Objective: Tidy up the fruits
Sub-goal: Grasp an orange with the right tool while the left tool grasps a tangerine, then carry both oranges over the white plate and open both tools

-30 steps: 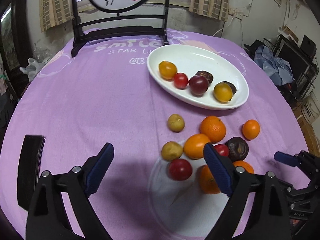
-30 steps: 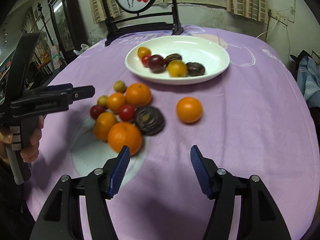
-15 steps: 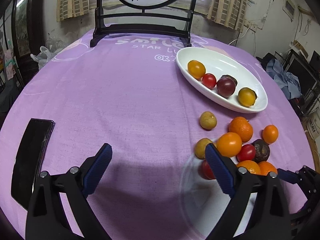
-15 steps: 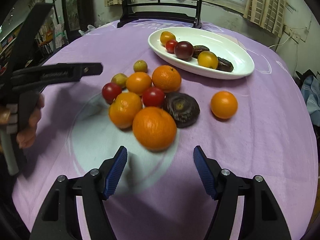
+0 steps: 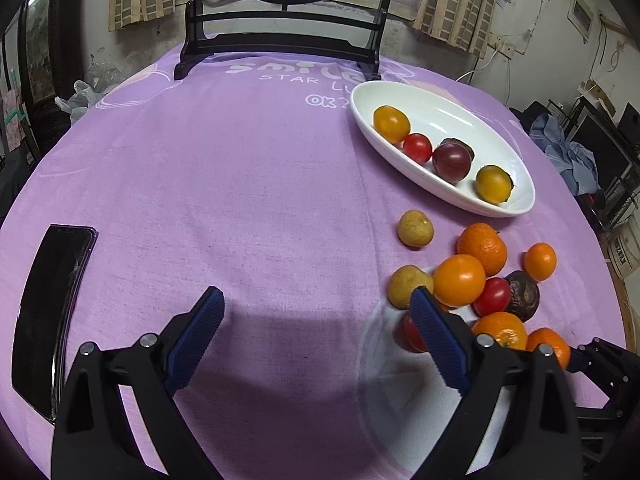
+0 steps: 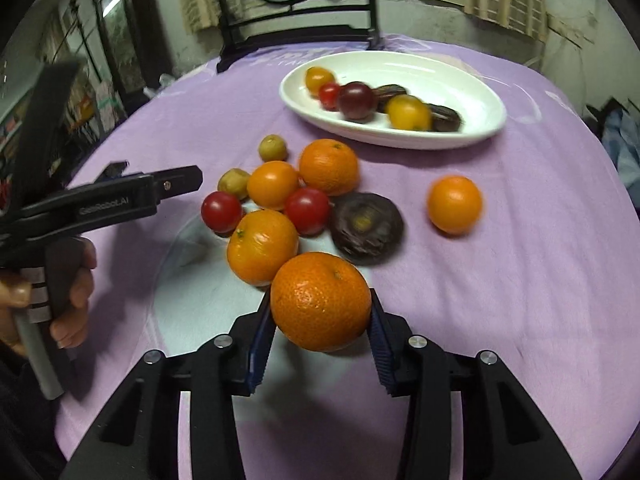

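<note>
Far left on the purple-clothed desk (image 5: 240,184): a black phone (image 5: 48,312), flat near the edge. Next along, the left tool (image 5: 316,334), wide open, blue pads apart over bare cloth, nothing between them; seen from the right wrist view, gripped by a hand (image 6: 60,296) at the left edge of that picture. Just past the left tool's right pad, a loose heap of fruit on and beside a pale round patch of the cloth: two yellowish small fruits (image 5: 415,228), a smooth orange fruit (image 5: 459,280), red tomatoes (image 6: 307,210), a dimpled mandarin (image 5: 482,248), a dark purple wrinkled fruit (image 6: 366,228), most of them touching or nearly so. Nearest the right wrist camera, a large mandarin (image 6: 320,300) between the blue pads of the right tool (image 6: 320,330), jaws closing, both pads against its sides; whether lifted clear of the desk, cannot tell. Just behind it, another mandarin (image 6: 262,246), close or touching. Further right, a lone small orange fruit (image 6: 454,204), apart from the heap. Toward the far right side of the desk, a white oval dish (image 5: 516,184) with a row of fruit inside: yellow-orange, red, dark purple, yellow, plus darker wrinkled pieces behind. Beyond the desk, a dark wooden chair back (image 5: 280,46) with a round painted panel.
</note>
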### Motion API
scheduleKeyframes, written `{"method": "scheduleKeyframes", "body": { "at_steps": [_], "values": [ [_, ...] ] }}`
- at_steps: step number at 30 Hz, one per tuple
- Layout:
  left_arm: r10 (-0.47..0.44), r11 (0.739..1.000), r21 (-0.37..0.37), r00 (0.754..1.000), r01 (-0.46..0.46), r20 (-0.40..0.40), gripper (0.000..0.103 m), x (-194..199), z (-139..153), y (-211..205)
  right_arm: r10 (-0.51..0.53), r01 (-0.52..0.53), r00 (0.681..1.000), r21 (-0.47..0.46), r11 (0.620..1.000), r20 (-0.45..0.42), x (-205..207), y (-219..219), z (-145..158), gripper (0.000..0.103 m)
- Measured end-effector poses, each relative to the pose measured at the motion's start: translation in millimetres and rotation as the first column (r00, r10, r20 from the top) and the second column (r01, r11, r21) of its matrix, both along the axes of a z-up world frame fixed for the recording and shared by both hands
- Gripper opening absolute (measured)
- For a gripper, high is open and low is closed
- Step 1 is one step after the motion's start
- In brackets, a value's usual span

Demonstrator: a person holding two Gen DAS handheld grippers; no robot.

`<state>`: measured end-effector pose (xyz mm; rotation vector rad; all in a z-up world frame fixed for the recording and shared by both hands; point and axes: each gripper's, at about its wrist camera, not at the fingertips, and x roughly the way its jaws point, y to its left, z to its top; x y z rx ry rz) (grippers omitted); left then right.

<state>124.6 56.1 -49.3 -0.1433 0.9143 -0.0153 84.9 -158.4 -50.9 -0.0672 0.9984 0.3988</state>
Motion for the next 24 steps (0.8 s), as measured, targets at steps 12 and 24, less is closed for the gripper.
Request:
{"method": "scheduleKeyframes", "body": {
  "at_steps": [12,24],
  "values": [
    [-0.186,0.982,0.019,0.982,0.186,-0.021,0.092,-28,18,-66,-0.116,0.115,0.993,0.047,0.992,0.020,-23,-68,6,0.044],
    [-0.238,0.965,0.084,0.964,0.249,-0.120,0.074,-18,-11,-132,-0.146,0.144,0.989,0.097,0.985,0.022,-34,-103,4,0.044]
  ]
}}
